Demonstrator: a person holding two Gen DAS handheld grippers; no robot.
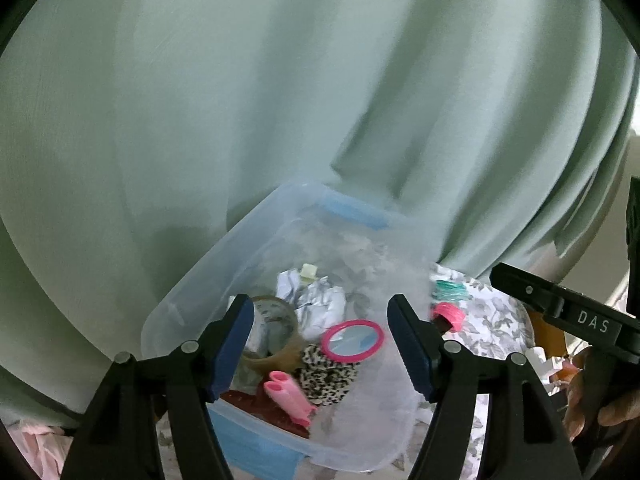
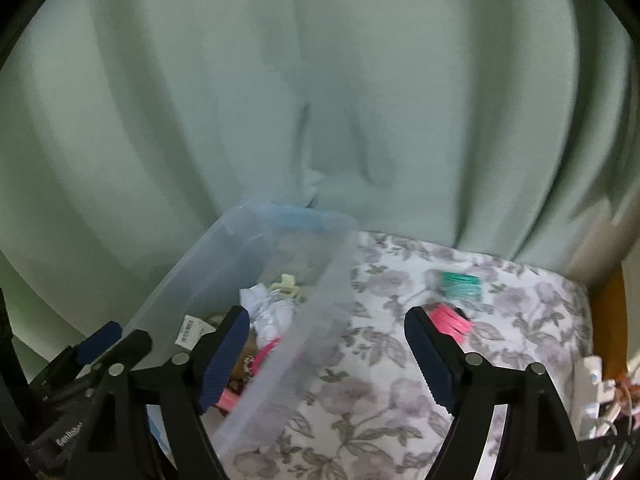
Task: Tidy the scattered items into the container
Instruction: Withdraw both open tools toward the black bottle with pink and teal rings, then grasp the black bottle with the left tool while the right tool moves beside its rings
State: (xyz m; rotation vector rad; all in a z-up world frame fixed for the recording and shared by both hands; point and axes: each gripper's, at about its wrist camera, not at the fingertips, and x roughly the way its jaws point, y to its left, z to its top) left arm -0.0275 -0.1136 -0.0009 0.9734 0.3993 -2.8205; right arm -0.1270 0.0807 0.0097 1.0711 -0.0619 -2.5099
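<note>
While both views are smeared with motion blur, the clear plastic storage container with blue latches reads plainly enough: it sits on the grey floral cloth that covers the surface, its far end against the pale green curtain. Inside it lie a round pink-rimmed mirror, a leopard-print fabric piece just under the mirror, a pink two-tube plastic item, a roll of brown packing tape, crumpled white paper and a cream hair claw clip toward the far side. Two scattered things are outside the container on the cloth to its right — a teal bundle of thin bands and, nearer, a pink ribbed piece on something dark, blurred too much to name. The left tool hangs over the container with its blue-padded fingers apart and nothing between them. The right tool is also spread wide and empty, straddling the container's right wall, its right finger touching or just beside the pink ribbed piece — which one I cannot tell. At the far right edge an orange wooden frame shows beyond the cloth.
</note>
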